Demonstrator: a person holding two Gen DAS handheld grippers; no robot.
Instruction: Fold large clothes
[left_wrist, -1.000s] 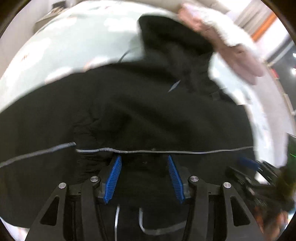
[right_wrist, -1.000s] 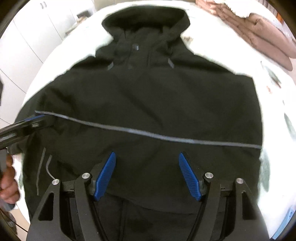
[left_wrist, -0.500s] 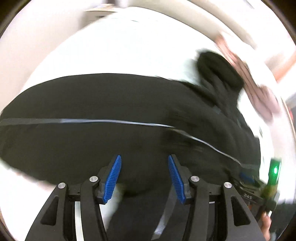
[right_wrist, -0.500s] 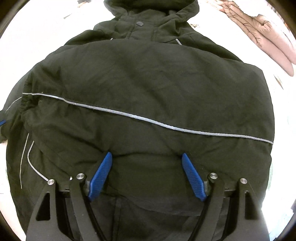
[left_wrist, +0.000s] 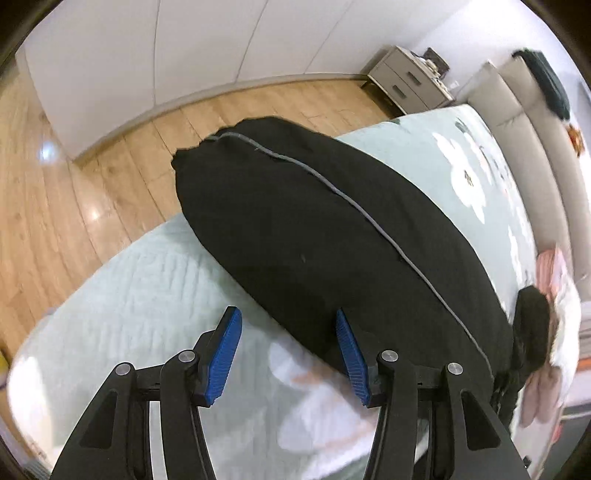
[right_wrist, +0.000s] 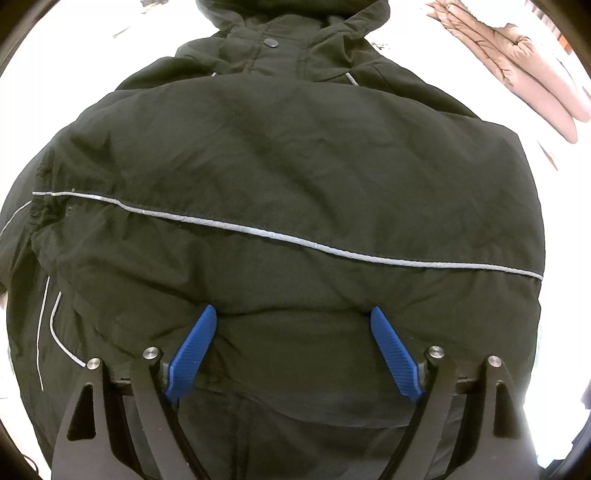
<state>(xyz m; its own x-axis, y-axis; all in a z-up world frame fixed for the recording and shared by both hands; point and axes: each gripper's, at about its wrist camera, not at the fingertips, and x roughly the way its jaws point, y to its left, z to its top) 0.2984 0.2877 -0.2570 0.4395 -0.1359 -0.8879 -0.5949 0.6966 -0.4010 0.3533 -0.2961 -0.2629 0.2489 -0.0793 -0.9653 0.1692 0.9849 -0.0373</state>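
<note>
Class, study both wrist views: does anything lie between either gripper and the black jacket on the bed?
Nothing visible does. The right gripper, jaws just opened wide, sits directly over the black jacket. The left gripper, open, points at the jacket's edge, only bedspread beneath.

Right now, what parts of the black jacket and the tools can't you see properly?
- Black jacket: the hood's top is cut off by the right wrist view's upper edge.
- Its lower hem: hidden behind the right tool.
- Left wrist view: the hood end is blurred; the left tool hides some bedspread.
</note>
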